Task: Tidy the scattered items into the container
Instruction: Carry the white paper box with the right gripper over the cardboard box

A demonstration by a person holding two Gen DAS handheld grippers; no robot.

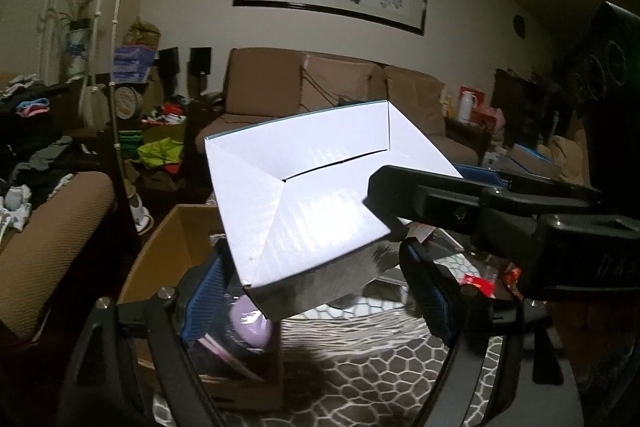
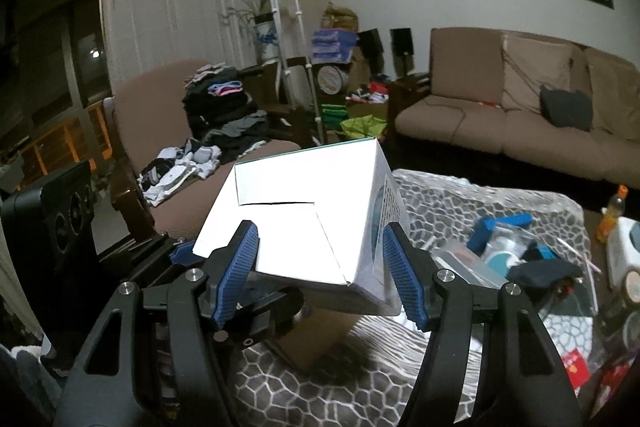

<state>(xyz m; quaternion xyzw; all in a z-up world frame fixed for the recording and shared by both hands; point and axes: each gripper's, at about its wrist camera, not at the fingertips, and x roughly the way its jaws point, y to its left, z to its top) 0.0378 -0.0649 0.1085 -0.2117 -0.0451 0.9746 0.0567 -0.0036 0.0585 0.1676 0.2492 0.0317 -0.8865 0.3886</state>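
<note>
- Left wrist view: we see a white box (image 1: 316, 195) tilted in mid-air at centre, above an open cardboard container (image 1: 176, 259) at seven o'clock.
- Our left gripper (image 1: 316, 303) has its blue pads spread wide, the box between and above them; we cannot tell if they touch it.
- Inside the container lies a lilac item (image 1: 252, 323).
- The right gripper (image 1: 404, 195) reaches in from three o'clock, meeting the box's right edge.
- Right wrist view: our right gripper (image 2: 320, 267) pinches the white box (image 2: 304, 215) between its blue pads (image 2: 244, 267).
- Scattered items (image 2: 516, 251) lie on the patterned table (image 2: 440, 199) at three o'clock.
</note>
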